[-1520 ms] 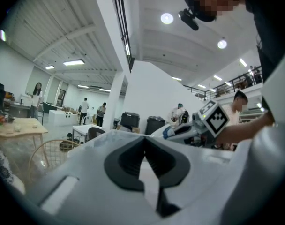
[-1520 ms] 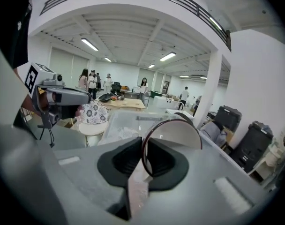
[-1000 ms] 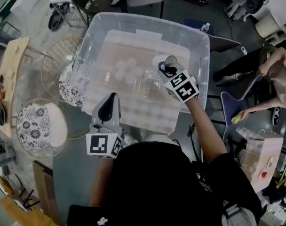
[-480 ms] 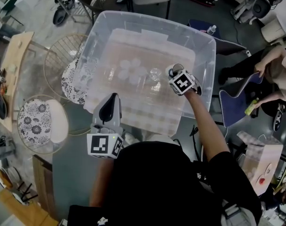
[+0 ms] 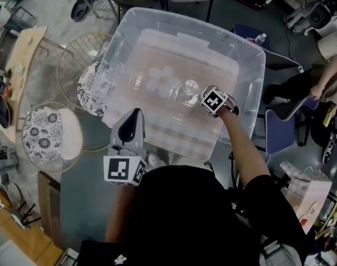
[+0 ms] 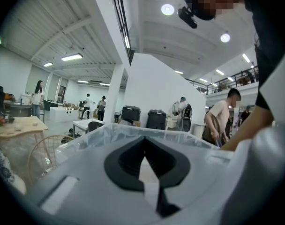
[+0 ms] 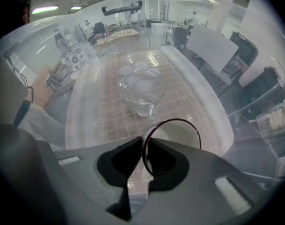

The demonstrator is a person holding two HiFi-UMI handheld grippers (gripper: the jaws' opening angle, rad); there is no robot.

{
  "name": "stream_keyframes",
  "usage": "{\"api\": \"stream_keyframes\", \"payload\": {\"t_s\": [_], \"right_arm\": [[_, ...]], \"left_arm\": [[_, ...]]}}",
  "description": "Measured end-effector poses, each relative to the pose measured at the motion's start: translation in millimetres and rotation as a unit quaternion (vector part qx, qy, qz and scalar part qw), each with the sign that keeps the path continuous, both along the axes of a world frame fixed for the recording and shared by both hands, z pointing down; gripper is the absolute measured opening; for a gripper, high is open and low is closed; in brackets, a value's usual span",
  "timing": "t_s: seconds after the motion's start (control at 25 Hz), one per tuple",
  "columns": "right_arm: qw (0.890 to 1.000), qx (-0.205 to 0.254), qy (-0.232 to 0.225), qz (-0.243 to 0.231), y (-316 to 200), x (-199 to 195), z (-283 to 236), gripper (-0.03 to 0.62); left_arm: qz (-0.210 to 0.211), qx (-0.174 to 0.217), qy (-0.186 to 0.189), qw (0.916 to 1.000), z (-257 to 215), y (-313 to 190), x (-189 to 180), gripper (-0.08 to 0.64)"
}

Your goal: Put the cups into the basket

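A big clear plastic bin (image 5: 251,54) serves as the basket, with several clear cups (image 5: 160,82) on its floor. My right gripper (image 5: 204,93) reaches into its near right part. It is shut on the rim of a dark-rimmed cup (image 7: 175,130) with a pale inside, one jaw inside the rim and one outside (image 7: 145,146). A clear glass cup (image 7: 140,90) stands just ahead of it on the bin floor. My left gripper (image 5: 132,118) hovers outside the bin's near left wall, jaws together and empty (image 6: 143,161).
Two wire stools with floral cushions (image 5: 49,140) (image 5: 85,65) stand left of the bin, and a wooden table (image 5: 21,54) beyond them. A blue chair (image 5: 285,126), a person (image 5: 329,82) and a cardboard box (image 5: 307,187) are on the right.
My right gripper has carried the dark-rimmed cup lower into the bin and toward its near right side. The left gripper has stayed in place.
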State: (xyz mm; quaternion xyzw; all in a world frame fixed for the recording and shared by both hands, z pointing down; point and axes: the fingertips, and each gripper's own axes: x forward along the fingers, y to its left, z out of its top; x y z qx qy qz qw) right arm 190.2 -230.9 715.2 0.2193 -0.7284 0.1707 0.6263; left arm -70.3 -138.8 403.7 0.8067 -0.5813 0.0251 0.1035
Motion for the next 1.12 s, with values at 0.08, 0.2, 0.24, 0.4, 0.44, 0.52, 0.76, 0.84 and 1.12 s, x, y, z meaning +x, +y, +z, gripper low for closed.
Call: {"api": "stream_keyframes", "payload": {"t_s": [0.08,0.2,0.24,0.4,0.44,0.52,0.76,0.84,1.12], "right_arm": [[1.000,-0.010,-0.010,-0.021,4.8,-6.9,7.6,0.044],[0.999,-0.018,-0.006,-0.027,7.9,-8.5,16.0,0.044],[0.999,-0.017,-0.003,-0.028,7.1,-8.8,17.2,0.044],[0.999,-0.014,-0.011,-0.040,8.4,-14.3,19.7,0.043],[0.999,-0.015,-0.007,-0.040,10.2,-13.4,20.1,0.043],[0.999,-0.014,-0.003,-0.045,11.4,-14.9,18.3,0.043],[0.999,-0.004,-0.008,-0.036,9.8,-13.9,5.5,0.051],[0.999,-0.011,-0.019,-0.031,14.1,-15.2,0.5,0.052],[0.997,0.011,-0.079,0.000,14.4,-23.7,-40.1,0.039]], "left_arm": [[-0.007,-0.003,0.000,1.0000,0.2,1.2,-2.6,0.003],[-0.015,-0.007,-0.002,0.9999,3.1,2.1,-7.6,0.003],[-0.017,-0.007,-0.002,0.9998,3.5,1.9,-8.8,0.003],[-0.018,-0.003,0.000,0.9998,1.8,1.3,-9.7,0.003],[-0.017,-0.003,-0.001,0.9999,1.8,1.7,-9.3,0.003],[-0.013,-0.002,-0.003,0.9999,2.0,3.2,-8.9,0.003],[-0.014,0.003,0.004,0.9999,0.3,8.7,-14.0,0.003],[-0.009,0.005,0.001,0.9999,1.3,10.1,-16.6,0.003],[-0.004,0.009,0.013,0.9999,-5.3,11.8,-17.0,0.003]]}}
